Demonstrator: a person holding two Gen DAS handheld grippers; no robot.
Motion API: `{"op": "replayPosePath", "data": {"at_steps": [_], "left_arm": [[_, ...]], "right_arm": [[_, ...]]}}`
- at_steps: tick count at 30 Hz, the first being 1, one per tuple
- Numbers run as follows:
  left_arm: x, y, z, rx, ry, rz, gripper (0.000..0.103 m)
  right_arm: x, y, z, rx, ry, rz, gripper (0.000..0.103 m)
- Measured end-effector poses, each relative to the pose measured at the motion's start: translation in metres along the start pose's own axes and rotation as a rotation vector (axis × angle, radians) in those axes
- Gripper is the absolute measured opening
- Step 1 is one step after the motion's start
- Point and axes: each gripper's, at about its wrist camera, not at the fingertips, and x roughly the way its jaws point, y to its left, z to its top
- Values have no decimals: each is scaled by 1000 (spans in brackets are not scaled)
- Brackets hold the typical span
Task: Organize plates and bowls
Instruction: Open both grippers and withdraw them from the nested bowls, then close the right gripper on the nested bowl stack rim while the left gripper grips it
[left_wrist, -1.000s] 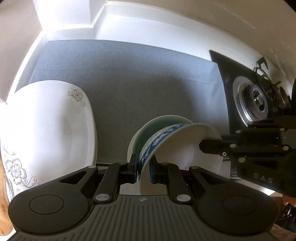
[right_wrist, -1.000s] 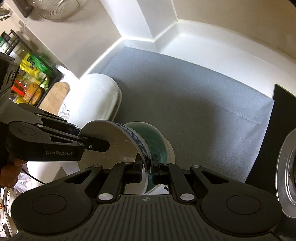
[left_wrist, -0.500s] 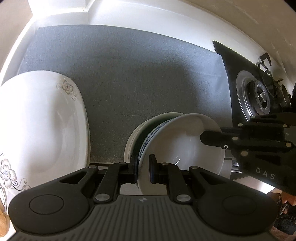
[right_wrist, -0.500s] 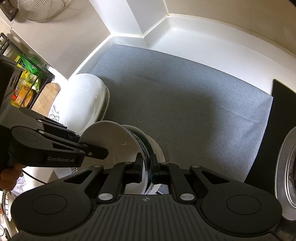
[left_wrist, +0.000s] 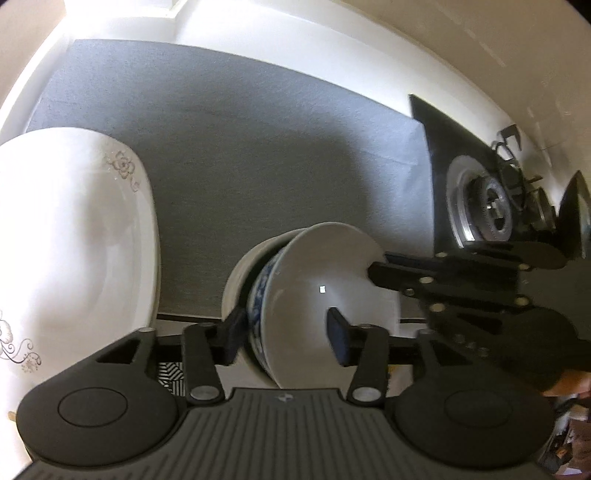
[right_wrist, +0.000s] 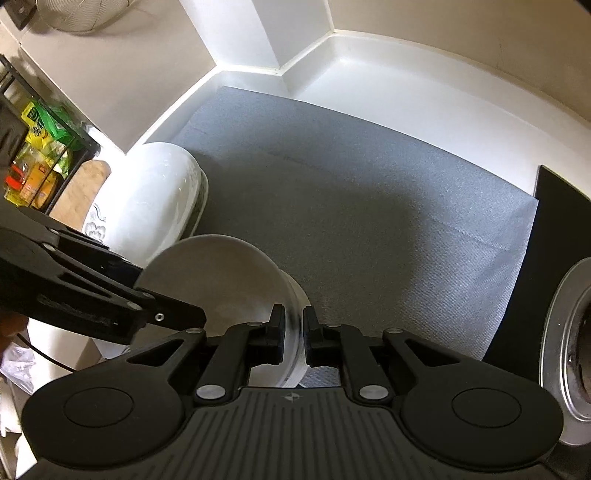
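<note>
- To the far left of the left gripper (left_wrist: 286, 326), a large white floral plate (left_wrist: 70, 236) is lying on the grey mat (left_wrist: 258, 140), well apart from the bowls and holding nothing that shows.
- The left gripper is opening: a moment ago its jaws were pinching the rim of the blue-and-white bowl (left_wrist: 321, 291), and now they are spreading, the right pad standing free inside the bowl while the left pad is sitting close against the outer wall.
- That release suggests the bowl is being handed off into the stack, so this nesting step is probably nearly finished.
- The blue-and-white bowl is sitting directly ahead of the left gripper's fingers, nested in a white outer bowl (left_wrist: 240, 269); earlier the bowl was tilted enough to show the green inside of the one beneath, and now that green is being covered.
- Whether the inner bowl is fully seated or still leaning is hard to tell, since the fisheye view is bending the rims.
- The blue-and-white bowl itself is empty, showing only a bare pale inside with a small glint of light.
- The right gripper (right_wrist: 293, 338) is keeping its jaws pressed nearly together on the bowl's far rim (right_wrist: 291, 332), though they are beginning to ease apart slightly.
- Further right of that gripper, a gas burner (right_wrist: 569, 347) is sitting on its black hob, beyond the mat's edge.
</note>
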Motion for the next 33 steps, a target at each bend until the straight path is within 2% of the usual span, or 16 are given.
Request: {"op": "replayPosePath", "data": {"at_steps": [1, 3, 6, 12, 13, 15, 17, 18, 20, 26, 33], "left_arm": [[-4, -2, 0, 10, -15, 4, 77], [-16, -6, -2, 37, -67, 33, 92], [-24, -5, 0, 35, -78, 25, 93], [-25, 13, -4, -27, -97, 64, 93], [-23, 14, -6, -28, -100, 75, 93], [-20, 13, -14, -15, -118, 100, 93], [-16, 11, -22, -10, -140, 99, 95], [-14, 11, -26, -7, -152, 80, 102], [-9, 12, -34, -12, -186, 55, 103], [3, 12, -51, -85, -245, 57, 103], [9, 10, -68, -150, -305, 142, 103]], "right_arm": [[0, 0, -1, -3, -1, -1, 13], [0, 0, -2, -1, -3, 5, 14], [0, 3, -2, -7, -13, -5, 15], [-5, 0, -6, 14, -30, -4, 17], [-8, -2, -7, 28, -40, 3, 21], [-14, -10, -11, 67, -66, 26, 50], [-20, -16, -17, 94, -92, 48, 64], [-22, -18, -21, 101, -101, 59, 69], [-24, -22, -29, 110, -108, 79, 74], [-17, -21, -48, 138, -93, 71, 76], [-14, -15, -65, 163, -120, 35, 78]]}}
